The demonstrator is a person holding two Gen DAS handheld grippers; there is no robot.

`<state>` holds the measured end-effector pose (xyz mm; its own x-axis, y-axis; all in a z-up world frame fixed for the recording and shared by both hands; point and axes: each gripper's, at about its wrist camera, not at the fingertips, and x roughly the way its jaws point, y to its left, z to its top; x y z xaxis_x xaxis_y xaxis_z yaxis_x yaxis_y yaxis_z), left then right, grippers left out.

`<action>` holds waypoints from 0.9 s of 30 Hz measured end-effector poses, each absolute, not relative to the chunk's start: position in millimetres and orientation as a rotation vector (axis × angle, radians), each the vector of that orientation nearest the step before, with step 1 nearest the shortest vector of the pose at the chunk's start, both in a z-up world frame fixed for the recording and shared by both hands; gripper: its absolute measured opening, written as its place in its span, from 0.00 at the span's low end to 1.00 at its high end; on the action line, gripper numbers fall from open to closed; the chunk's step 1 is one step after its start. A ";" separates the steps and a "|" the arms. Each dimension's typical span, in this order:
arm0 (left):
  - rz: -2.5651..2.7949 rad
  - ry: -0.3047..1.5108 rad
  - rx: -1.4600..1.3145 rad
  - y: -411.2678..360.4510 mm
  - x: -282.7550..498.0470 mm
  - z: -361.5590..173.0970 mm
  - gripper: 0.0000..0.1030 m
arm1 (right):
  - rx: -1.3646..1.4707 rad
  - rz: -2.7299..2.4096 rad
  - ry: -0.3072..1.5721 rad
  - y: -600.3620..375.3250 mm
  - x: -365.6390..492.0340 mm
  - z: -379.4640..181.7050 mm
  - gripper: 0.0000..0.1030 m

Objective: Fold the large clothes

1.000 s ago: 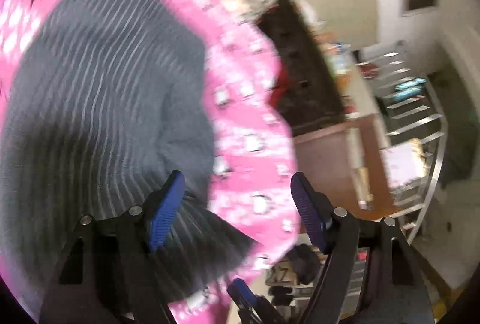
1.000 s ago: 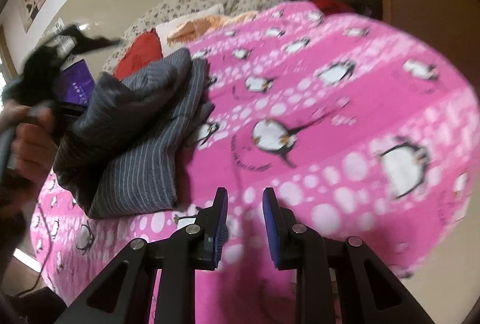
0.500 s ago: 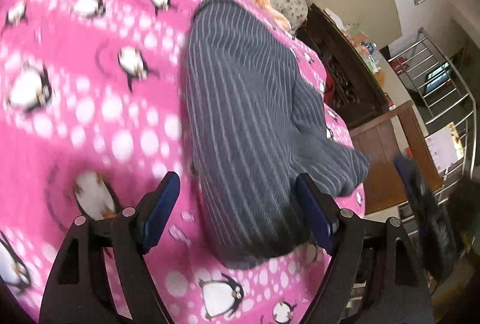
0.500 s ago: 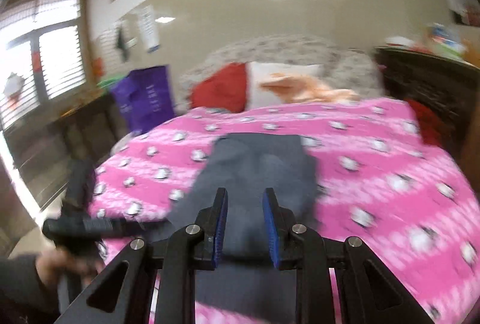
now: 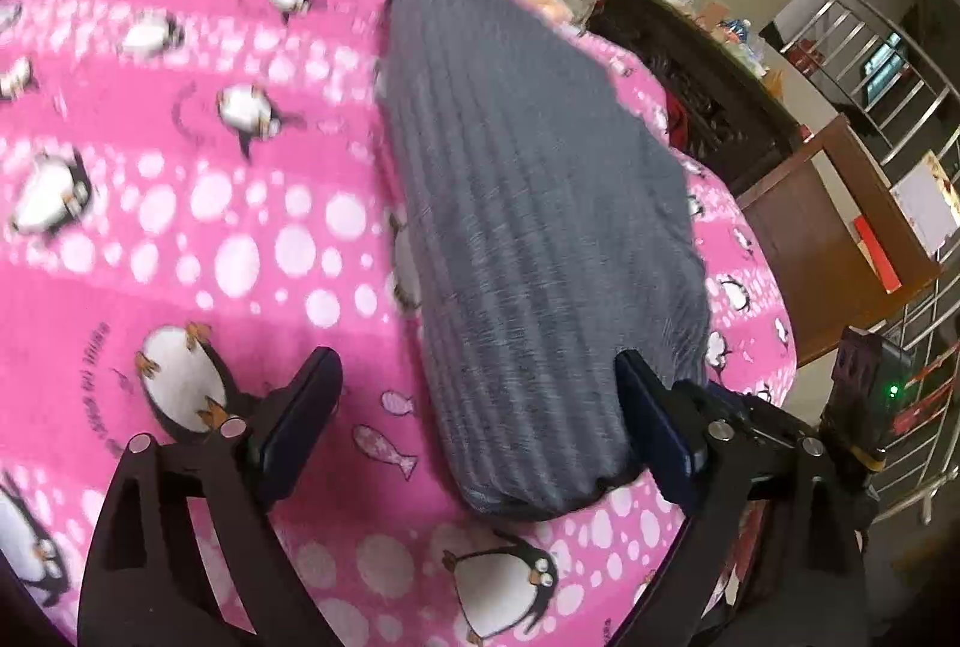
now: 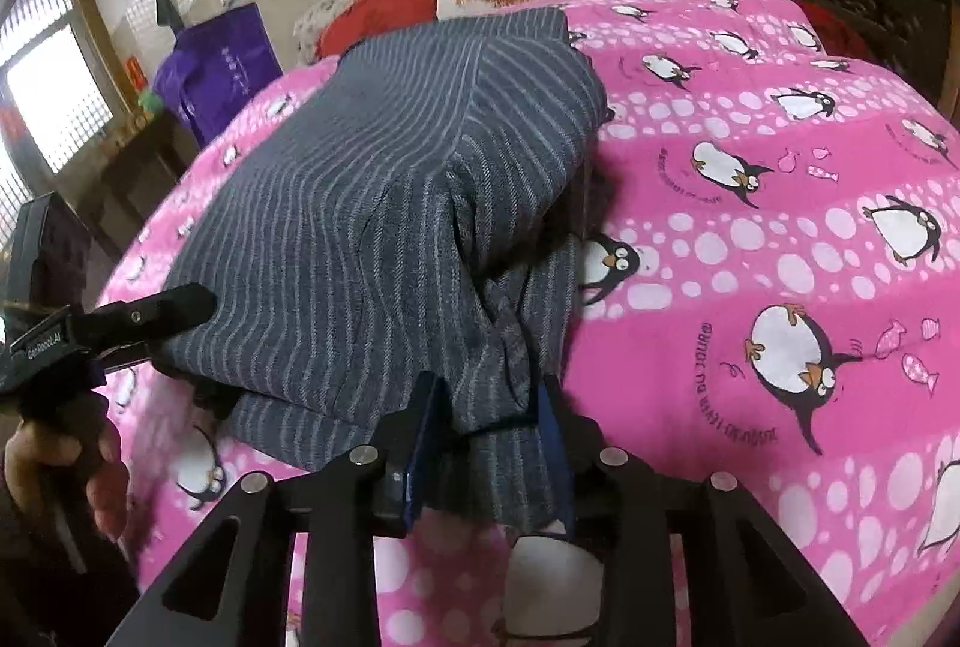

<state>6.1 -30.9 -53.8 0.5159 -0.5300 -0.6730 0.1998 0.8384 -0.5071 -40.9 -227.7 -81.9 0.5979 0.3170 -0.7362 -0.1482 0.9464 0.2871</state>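
Two claws are at the near end of the clothes. The right claw [image 6: 489, 443], low in the middle of its view, has been opening a little, and a flap of the folded grey striped cloth garment [image 6: 384, 203] sits between its blue pads. The left claw [image 5: 474, 425] has been opening wide around the garment's end without touching it. The garment lies on the pink penguin blanket [image 6: 780, 239] on the bed.
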 end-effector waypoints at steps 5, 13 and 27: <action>-0.404 0.687 -0.371 -23.1 -6.7 -4.2 0.87 | 0.136 0.195 0.736 -221.6 -43.7 -21.4 0.29; -0.366 0.759 -0.371 -54.2 43.8 -9.4 0.41 | 0.128 0.154 0.585 -169.2 14.0 32.0 0.29; -0.216 0.859 -0.402 -72.6 138.1 -38.9 0.41 | 0.180 0.027 0.736 -180.9 119.0 -41.2 0.31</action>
